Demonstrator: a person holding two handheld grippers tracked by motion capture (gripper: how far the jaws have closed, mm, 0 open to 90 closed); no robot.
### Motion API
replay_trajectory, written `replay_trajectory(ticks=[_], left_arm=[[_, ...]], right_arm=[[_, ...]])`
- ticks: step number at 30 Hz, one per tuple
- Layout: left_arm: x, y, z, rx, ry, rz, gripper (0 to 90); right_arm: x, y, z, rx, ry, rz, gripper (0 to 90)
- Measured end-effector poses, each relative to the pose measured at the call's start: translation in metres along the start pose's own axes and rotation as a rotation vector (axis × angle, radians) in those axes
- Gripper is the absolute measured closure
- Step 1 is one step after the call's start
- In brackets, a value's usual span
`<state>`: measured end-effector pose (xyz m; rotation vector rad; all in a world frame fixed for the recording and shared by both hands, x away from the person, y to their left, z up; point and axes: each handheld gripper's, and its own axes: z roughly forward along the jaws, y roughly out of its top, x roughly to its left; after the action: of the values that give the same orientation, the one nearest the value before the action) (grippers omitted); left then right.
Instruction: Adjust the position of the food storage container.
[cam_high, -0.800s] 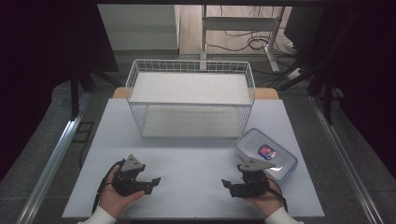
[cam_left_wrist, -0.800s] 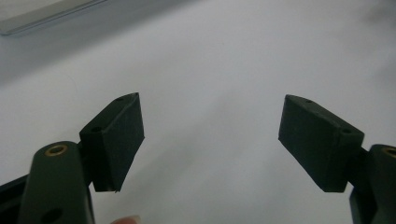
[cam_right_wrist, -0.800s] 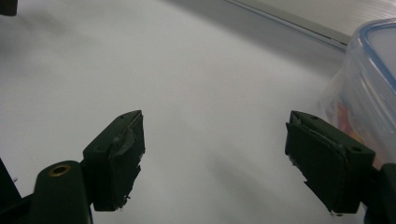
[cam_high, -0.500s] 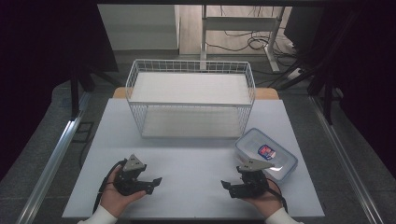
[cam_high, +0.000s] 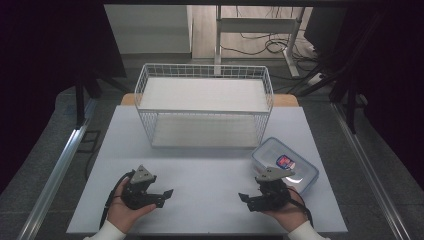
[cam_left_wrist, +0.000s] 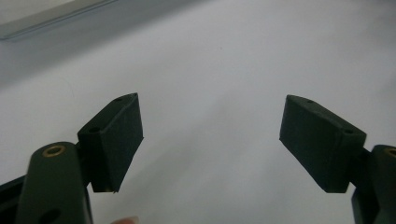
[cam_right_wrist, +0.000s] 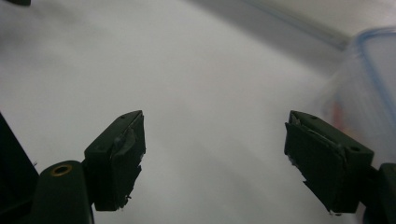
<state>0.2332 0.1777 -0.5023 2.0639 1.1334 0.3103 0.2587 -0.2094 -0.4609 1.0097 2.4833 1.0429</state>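
Your left gripper (cam_high: 166, 194) sits low over the table (cam_high: 210, 170) near its front edge, toward the front left corner, cradled in your left hand (cam_high: 126, 209) with its jaws pointing toward the middle of the surface. In the left gripper view those jaws stand wide apart with bare white tabletop between them, nothing clamped.

Your right gripper (cam_high: 246, 199) lies near the front edge too, toward the front right corner, held in your right hand (cam_high: 286, 211) and pointing back at the left one; the two are well apart. In the right gripper view (cam_right_wrist: 212, 158) its jaws are spread wide as well, with bare table between the pads.

The clear plastic container (cam_high: 295, 162) with the blue-rimmed lid and a small red and blue label rests flat on the table close to the right edge, just beside and behind your right gripper; whether they touch you cannot tell from above. In the right gripper view its blurred blue rim (cam_right_wrist: 373, 70) shows at the right side, outside the jaws.

The white wire basket (cam_high: 205, 80) stands upright at the back edge, centred, well apart from both grippers
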Motion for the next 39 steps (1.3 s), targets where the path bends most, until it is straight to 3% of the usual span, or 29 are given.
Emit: replay_trajectory(ticks=[5,11,21,25,28,32,35,39], left_arm=[[0.001,0.000,-0.001,-0.004,-0.013,-0.009,19.9],[-0.001,0.001,0.002,0.004,-0.010,-0.009,20.0],[0.000,0.000,0.004,0.022,-0.001,-0.002,20.2],[0.001,-0.001,0.005,0.026,0.001,-0.009,20.1],[0.001,-0.001,0.004,0.025,0.003,-0.012,20.1],[0.001,-0.001,0.005,0.028,0.003,-0.011,20.0],[0.002,-0.001,0.006,0.032,0.003,-0.012,19.9],[0.002,-0.001,0.007,0.039,0.003,-0.008,19.8]], right_arm=[[-0.014,0.014,-0.021,-0.045,-0.053,0.037,23.9],[-0.040,0.032,-0.037,-0.061,-0.088,0.096,26.1],[-0.083,0.048,-0.041,-0.039,-0.137,0.135,26.1],[-0.103,0.052,-0.040,-0.018,-0.152,0.182,28.1],[-0.119,0.055,-0.037,0.020,-0.158,0.181,35.7],[-0.141,0.059,-0.030,0.081,-0.190,0.165,56.9],[-0.156,0.062,-0.025,0.108,-0.178,0.178,67.0],[-0.172,0.068,-0.015,0.160,-0.187,0.159,78.0]])
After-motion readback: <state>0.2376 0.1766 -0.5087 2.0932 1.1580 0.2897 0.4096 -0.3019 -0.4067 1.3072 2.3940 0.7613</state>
